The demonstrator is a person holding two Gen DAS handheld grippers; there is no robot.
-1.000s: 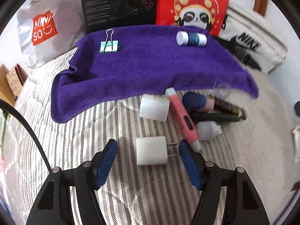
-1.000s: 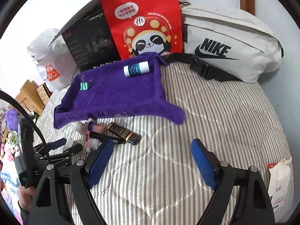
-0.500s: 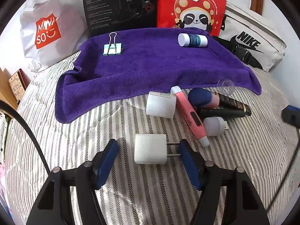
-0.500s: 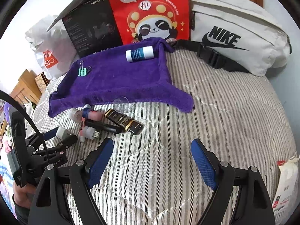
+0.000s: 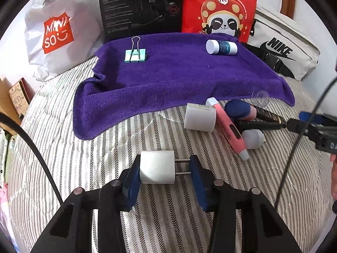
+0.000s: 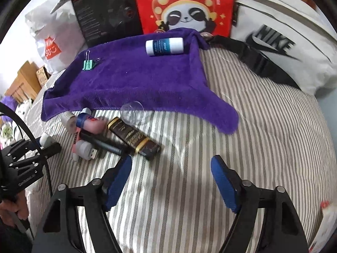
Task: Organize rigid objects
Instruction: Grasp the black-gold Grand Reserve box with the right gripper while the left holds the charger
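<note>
Left wrist view, white two-pronged charger plug (image 5: 157, 169), left tool (image 5: 166, 177) closing on it

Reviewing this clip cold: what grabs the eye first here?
The purple towel spread over the striped bed, carrying a green binder clip and a small white bottle. Nearer, the left gripper has just closed its jaws on a white charger plug, beside a jumble of small items.

Along the far edge of the striped bed (image 5: 63, 168) stand a white Miniso bag (image 5: 56, 33) at the left corner, then a black product box (image 5: 141, 8), a red panda-print bag (image 5: 220, 8), and a cream Nike waist bag (image 5: 282, 48) toward the right corner. Wooden furniture (image 6: 23, 80) shows beyond the bed's left edge.
</note>
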